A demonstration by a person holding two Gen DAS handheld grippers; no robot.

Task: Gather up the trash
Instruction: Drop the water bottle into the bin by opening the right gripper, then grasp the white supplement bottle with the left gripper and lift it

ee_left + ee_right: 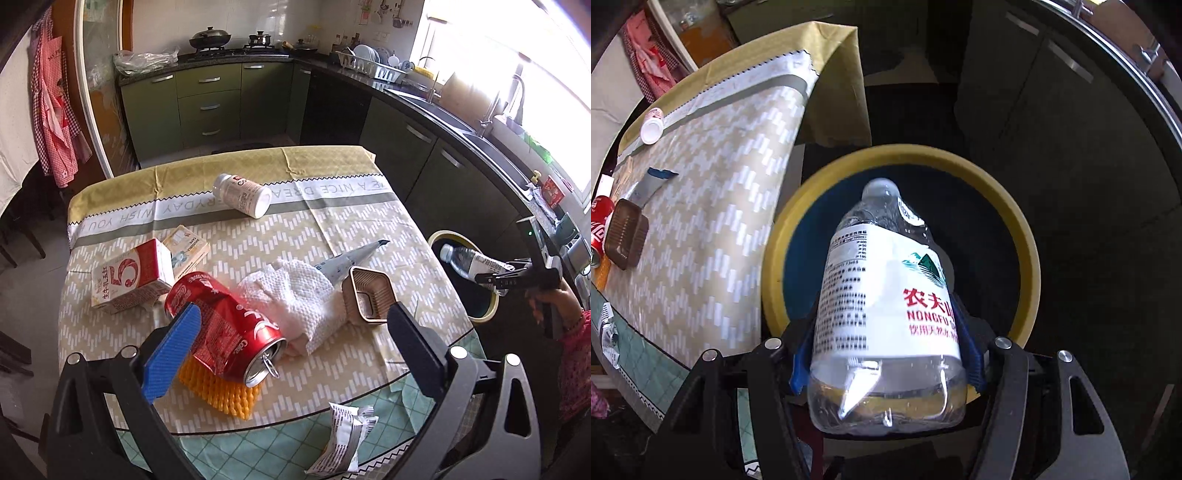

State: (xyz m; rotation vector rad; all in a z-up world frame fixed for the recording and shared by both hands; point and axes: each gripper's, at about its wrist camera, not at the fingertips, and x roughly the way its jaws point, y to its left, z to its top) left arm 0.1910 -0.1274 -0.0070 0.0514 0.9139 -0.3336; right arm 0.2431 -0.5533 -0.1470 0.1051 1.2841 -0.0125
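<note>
Over the yellow-rimmed trash bin (901,155) beside the table (332,229), my right gripper (886,354) is clenched on a clear plastic water bottle (886,295), blue pads pressed to both sides of its label, cap end pointing down into the bin's dark interior. My left gripper (291,332) is released, jaws wide above the tablecloth, the crushed red cola can (225,325) lying between them, untouched. Near it lie a crumpled paper towel (295,295), a milk carton (129,277), a brown plastic tray (369,295) and a white bottle (242,195).
</note>
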